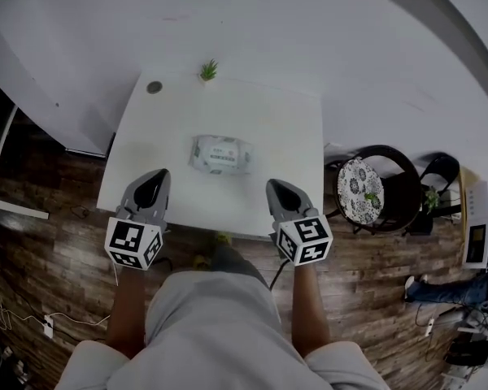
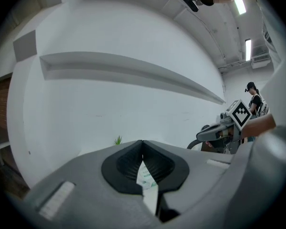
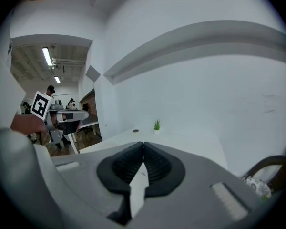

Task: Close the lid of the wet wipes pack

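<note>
Lower centre, head view: left gripper (image 1: 156, 175) and right gripper (image 1: 275, 187) over the near edge of the table (image 1: 260, 112), both clenched tip to tip, nothing in them. Wet wipes pack (image 1: 220, 154) lies flat mid-table, between and beyond the two, touching neither; clear path to it. Lid state too small to read. Far edge: small green plant (image 1: 208, 71), dark round disc (image 1: 154, 87) to its left. Right of the table: dark chair (image 1: 390, 157) with patterned cushion (image 1: 359, 189). Wood floor (image 1: 49, 242), white wall behind.
</note>
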The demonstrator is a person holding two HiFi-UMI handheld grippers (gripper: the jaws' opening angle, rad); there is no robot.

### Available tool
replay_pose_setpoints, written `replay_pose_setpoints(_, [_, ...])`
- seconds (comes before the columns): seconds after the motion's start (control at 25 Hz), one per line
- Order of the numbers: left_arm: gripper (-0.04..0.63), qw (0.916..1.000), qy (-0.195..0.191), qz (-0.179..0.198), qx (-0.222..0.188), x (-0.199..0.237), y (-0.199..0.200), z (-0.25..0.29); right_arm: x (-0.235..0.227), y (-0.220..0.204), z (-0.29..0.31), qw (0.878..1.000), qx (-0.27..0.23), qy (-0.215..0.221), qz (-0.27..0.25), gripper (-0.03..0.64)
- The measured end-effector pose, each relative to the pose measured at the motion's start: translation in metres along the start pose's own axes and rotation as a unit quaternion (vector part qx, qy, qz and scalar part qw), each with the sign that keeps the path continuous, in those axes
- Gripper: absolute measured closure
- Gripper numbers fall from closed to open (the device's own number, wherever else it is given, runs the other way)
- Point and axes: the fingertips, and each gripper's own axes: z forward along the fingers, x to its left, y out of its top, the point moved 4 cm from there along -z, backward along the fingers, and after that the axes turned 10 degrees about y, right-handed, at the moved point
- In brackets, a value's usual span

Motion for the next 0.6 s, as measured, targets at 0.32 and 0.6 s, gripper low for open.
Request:
replay_pose_setpoints(0.32, [0.597, 0.9994, 0.008, 0.007, -0.033, 0.009, 0.028, -0.015, 0.002, 0.012, -0.027, 0.999, -0.031, -0.042, -0.014, 0.612])
replay_pose_setpoints(0.6, [0.597, 0.9981, 0.018, 0.011, -0.058, 0.017, 0.047, -0.018, -0.008, 0.026, -0.041, 0.995, -0.062, -0.071, -0.012, 0.612])
